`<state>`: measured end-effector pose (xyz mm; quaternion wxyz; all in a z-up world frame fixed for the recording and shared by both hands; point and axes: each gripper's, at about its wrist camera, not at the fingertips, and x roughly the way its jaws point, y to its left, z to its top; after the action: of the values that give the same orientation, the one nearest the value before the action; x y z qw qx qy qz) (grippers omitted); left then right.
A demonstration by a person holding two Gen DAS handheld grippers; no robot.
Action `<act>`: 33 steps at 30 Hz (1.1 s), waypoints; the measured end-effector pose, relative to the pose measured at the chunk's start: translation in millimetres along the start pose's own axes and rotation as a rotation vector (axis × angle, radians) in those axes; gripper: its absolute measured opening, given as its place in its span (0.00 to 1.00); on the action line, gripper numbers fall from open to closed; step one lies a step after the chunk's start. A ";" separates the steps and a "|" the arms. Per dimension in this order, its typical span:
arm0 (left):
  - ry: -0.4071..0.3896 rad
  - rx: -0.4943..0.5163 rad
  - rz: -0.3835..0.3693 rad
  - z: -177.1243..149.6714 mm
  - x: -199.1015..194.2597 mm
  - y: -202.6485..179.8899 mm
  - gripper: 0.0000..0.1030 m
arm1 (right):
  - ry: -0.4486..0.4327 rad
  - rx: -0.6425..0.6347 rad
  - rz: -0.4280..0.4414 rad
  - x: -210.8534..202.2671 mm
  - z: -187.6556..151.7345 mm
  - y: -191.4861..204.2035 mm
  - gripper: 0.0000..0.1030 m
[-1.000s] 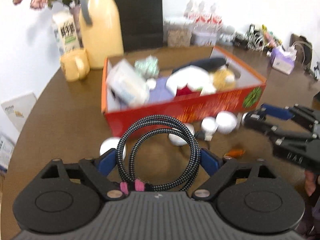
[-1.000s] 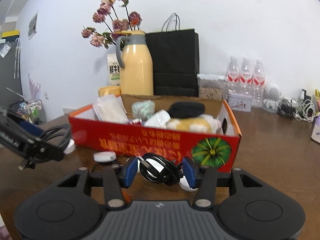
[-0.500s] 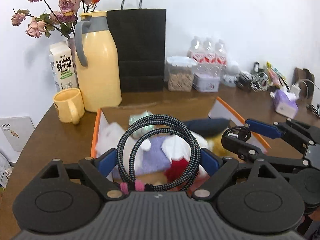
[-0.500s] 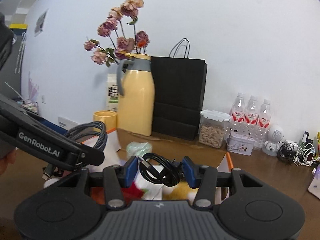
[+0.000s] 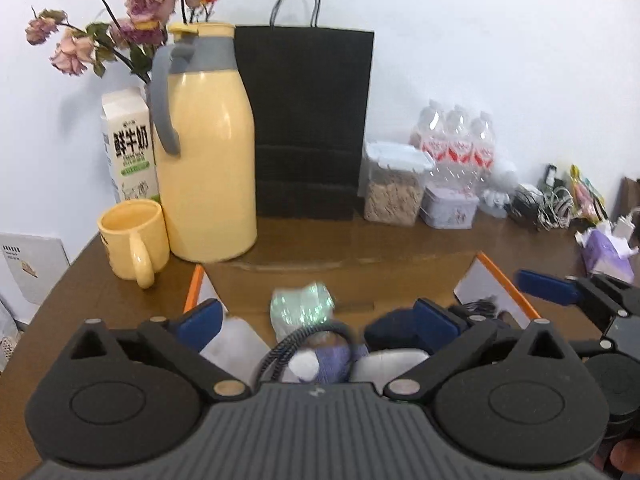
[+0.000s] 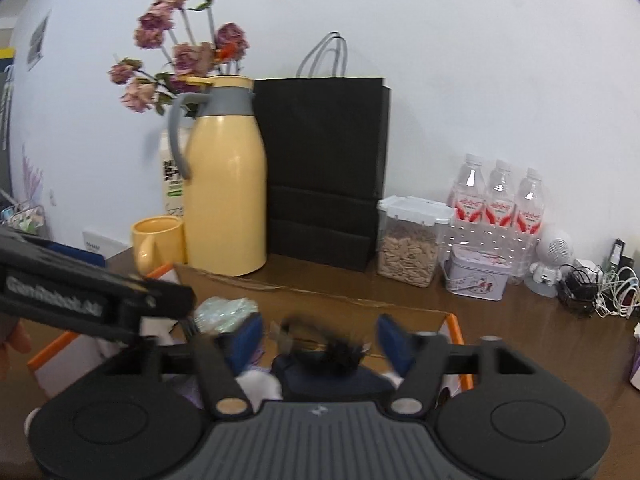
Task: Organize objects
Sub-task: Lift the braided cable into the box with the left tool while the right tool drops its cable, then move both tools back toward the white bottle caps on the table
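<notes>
Behind, a brown table (image 5: pixel 400 248) meets a white wall (image 5: pixel 460 32).

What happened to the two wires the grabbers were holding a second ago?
Both were carried over the box and let go. The left gripper is opening, its braided cable dropping out; the right gripper is opening, its black cable falling. The jug and mug stayed put.

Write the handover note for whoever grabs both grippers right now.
Left gripper: jaws opening, braided cable loose between them, dropping over the box.
Right gripper: jaws opening, black cable blurred between them, above the box, pads clear of it.
Done: both cables brought over the box.
Left: check both cables landed inside, then pull both grippers back. No other loose items show in these views.
</notes>
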<state>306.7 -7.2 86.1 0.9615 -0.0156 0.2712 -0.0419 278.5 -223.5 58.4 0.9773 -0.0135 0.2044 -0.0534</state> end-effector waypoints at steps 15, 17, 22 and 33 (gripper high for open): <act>0.009 0.031 0.020 -17.6 -12.3 3.4 1.00 | 0.040 0.050 0.005 -8.8 -15.4 -19.4 1.00; -0.005 0.029 0.020 -19.1 -18.7 4.7 1.00 | 0.035 0.045 0.004 -14.5 -16.6 -19.1 1.00; -0.059 0.027 0.021 -28.9 -40.8 12.8 1.00 | 0.011 0.018 -0.007 -37.0 -20.7 -18.1 1.00; -0.090 0.040 0.062 -79.3 -85.4 37.4 1.00 | 0.059 0.029 -0.007 -86.2 -65.1 -17.3 1.00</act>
<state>195.4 37.0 60.9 0.9737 0.0102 0.2270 -0.0168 172.2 -231.5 33.8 0.9708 0.0015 0.2323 -0.0604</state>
